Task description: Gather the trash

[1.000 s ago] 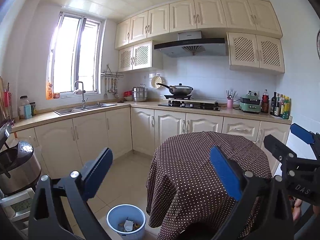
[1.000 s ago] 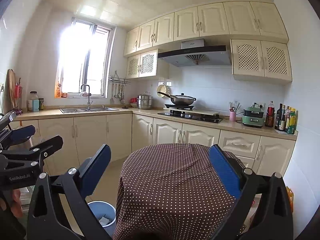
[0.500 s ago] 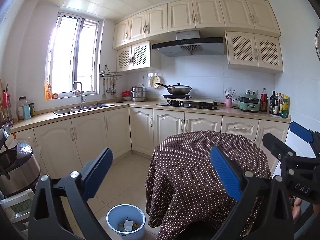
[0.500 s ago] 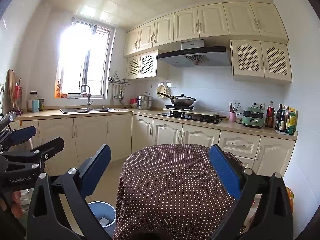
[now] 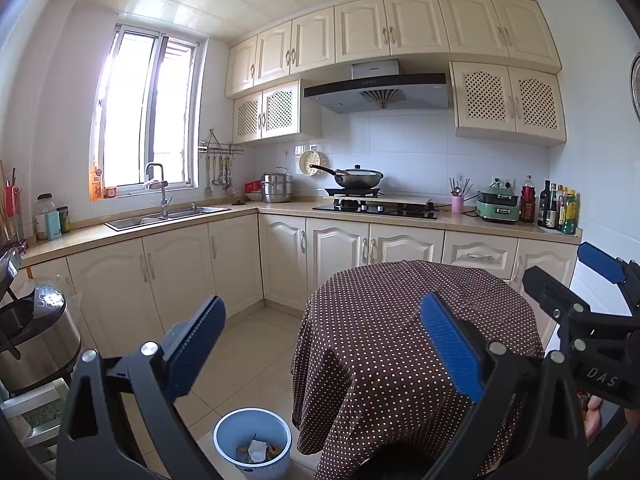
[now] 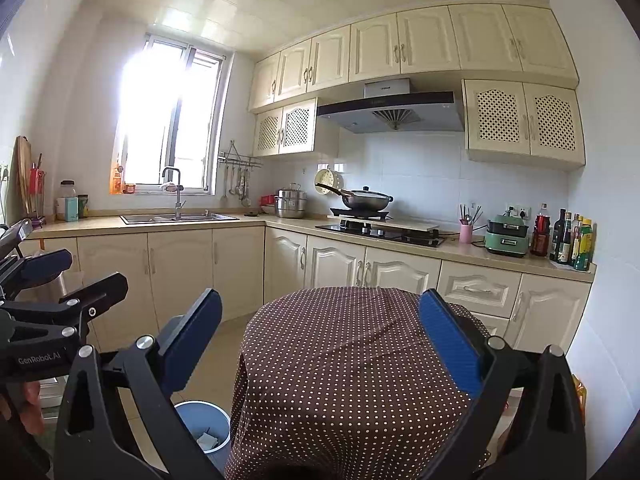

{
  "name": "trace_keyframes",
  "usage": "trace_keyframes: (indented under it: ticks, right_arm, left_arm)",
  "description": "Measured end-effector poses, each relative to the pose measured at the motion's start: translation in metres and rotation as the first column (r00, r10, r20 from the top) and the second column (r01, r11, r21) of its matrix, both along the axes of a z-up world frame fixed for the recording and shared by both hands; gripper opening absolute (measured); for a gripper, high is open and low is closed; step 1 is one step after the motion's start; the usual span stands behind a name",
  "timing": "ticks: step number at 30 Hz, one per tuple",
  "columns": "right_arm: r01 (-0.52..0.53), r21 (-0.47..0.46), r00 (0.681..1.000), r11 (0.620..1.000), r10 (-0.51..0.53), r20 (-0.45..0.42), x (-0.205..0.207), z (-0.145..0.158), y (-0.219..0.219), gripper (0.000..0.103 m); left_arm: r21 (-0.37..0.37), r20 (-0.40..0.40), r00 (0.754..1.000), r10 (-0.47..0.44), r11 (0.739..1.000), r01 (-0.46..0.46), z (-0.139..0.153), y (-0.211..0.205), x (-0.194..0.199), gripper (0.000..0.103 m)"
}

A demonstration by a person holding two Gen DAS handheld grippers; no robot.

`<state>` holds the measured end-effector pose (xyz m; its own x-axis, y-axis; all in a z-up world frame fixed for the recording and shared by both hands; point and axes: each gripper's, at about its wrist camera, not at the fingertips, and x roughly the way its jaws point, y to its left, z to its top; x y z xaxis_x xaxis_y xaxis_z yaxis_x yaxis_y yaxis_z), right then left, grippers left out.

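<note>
Blue-padded fingers of the left gripper [image 5: 320, 344] and right gripper [image 6: 320, 340] spread wide, holding nothing; dotted tablecloth [image 6: 340, 360] ahead; bin [image 5: 252, 440] on floor beside.

Black hand-held gripper [image 5: 322, 344], blue pads [image 5: 448, 346], silver screws

Brown white-dotted tablecloth [image 5: 400, 320], blue bin [image 5: 253, 436]

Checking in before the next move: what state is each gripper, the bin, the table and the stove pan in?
Left gripper: open, holding nothing.
Right gripper: open, holding nothing.
Blue bin: upright on the floor, trash inside.
Table: covered by dotted cloth, top bare.
Wok: on the stove, lidded.
</note>
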<state>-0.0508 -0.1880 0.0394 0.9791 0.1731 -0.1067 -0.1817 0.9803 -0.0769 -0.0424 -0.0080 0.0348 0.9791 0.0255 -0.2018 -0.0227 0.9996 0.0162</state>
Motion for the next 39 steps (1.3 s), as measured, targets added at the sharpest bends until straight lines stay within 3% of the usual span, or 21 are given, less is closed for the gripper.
trace_keyframes:
  ticks: [39]
  right_arm:
    - [-0.004, -0.001, 1.0, 1.0, 0.004, -0.015, 0.0039, 0.0017, -0.0008, 0.096]
  left_arm:
    - [0.003, -0.003, 1.0, -0.004, 1.0, 0.004, -0.0031, -0.0013, 0.0009, 0.096]
